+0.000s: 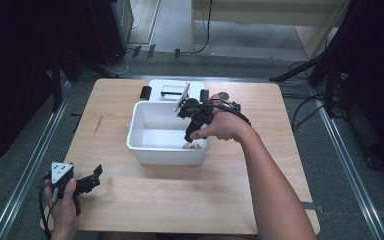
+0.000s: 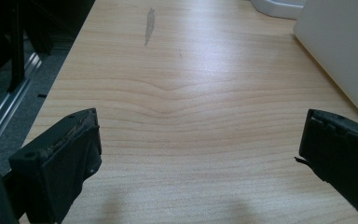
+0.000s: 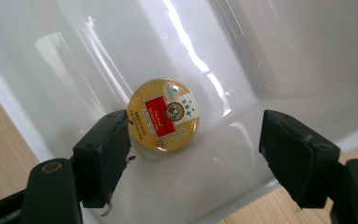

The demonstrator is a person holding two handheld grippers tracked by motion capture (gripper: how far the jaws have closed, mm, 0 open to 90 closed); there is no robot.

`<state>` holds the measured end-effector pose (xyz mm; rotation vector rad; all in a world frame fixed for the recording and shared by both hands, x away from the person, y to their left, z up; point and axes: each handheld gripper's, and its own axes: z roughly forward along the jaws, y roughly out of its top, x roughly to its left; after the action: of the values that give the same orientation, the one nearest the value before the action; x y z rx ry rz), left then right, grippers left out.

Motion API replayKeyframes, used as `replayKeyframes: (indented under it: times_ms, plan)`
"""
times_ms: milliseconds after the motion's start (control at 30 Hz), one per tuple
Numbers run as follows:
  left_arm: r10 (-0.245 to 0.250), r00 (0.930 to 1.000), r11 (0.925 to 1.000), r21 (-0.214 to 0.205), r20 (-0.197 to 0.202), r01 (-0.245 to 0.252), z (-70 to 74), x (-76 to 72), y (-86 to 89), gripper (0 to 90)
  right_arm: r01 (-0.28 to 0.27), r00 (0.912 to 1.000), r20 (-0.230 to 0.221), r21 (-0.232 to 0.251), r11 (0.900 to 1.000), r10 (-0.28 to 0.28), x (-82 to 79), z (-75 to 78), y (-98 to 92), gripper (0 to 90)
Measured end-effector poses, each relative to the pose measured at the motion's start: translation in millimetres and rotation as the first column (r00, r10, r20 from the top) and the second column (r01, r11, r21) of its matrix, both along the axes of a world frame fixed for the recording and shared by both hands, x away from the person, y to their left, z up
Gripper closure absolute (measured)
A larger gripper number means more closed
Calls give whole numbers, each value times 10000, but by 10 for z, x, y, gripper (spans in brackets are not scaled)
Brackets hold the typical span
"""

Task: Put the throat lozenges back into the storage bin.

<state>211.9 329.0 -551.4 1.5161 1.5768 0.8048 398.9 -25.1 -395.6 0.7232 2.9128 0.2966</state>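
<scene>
Two grippers are at work around the white bin (image 1: pixel 150 145), which sits near the middle of the wooden table (image 1: pixel 180 200). Inside the bin, on its floor close to the near right corner, lies a small round tin (image 3: pixel 163 115) with a yellow lid and a red label. The right gripper (image 3: pixel 193 149) reaches down into the bin over that corner with its jaws spread wide and gripping nothing; one jaw stands just beside the tin's edge, the other well clear on the far side. The left gripper (image 2: pixel 198 158) rests well apart from the bin, near the table's front left corner, jaws also wide and empty above bare wood. The tin looks light, rigid and glossy, so it will probably slide on the smooth plastic floor and could skid toward the bin's wall if nudged. Its flat, low shape suggests gripping across the rim, jaws on opposite edges.
</scene>
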Motion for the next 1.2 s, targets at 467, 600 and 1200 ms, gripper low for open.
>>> replayKeyframes:
  times_ms: [467,600,1200]
  plan:
    - [-4,10000,10000,45,-25,4,1,1,-2,0,445,9985,295,407,9982,-457,-36,269,-200,253]
    - [-10,10000,10000,62,-29,10,1,0,-3,0,608,9973,375,544,9967,-629,-57,344,-296,253]
    - [4,10000,10000,48,-11,-4,0,2,-3,0,1391,9887,473,680,9879,-1425,-84,358,-776,248]
